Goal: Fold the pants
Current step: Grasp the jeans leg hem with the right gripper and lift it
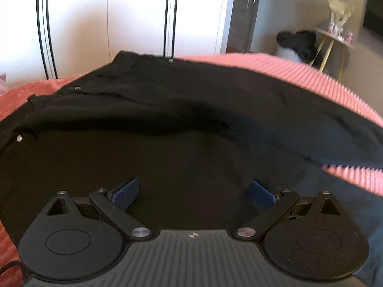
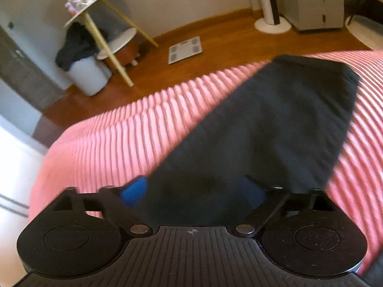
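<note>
The left gripper hangs with its blue pads spread wide over the upper part of the black pants, nothing pinched between them. The right gripper is likewise spread and empty, one pad over the pink ribbed bedspread, the other over dark cloth.

From the left wrist view, the seat of the pants fills the near ground. A soft ridge of doubled cloth runs across the middle from nine o'clock towards three. Beyond it, at eleven o'clock, lies the waistband with a small metal button at nine o'clock and a belt loop just above it. The bedspread shows past the cloth from one to three o'clock.

From the right wrist view, the leg runs away from the gripper towards one o'clock, ending in a squared hem near the far edge of the bed. A bathroom scale lies on the wooden floor at twelve o'clock.

The pants appear already laid leg on leg, so the lengthwise fold looks done and the crosswise fold is the step in hand. Next, the right gripper likely needs to reach the hem, close on both layers, and carry them towards the waistband while the left steadies the top.
</note>
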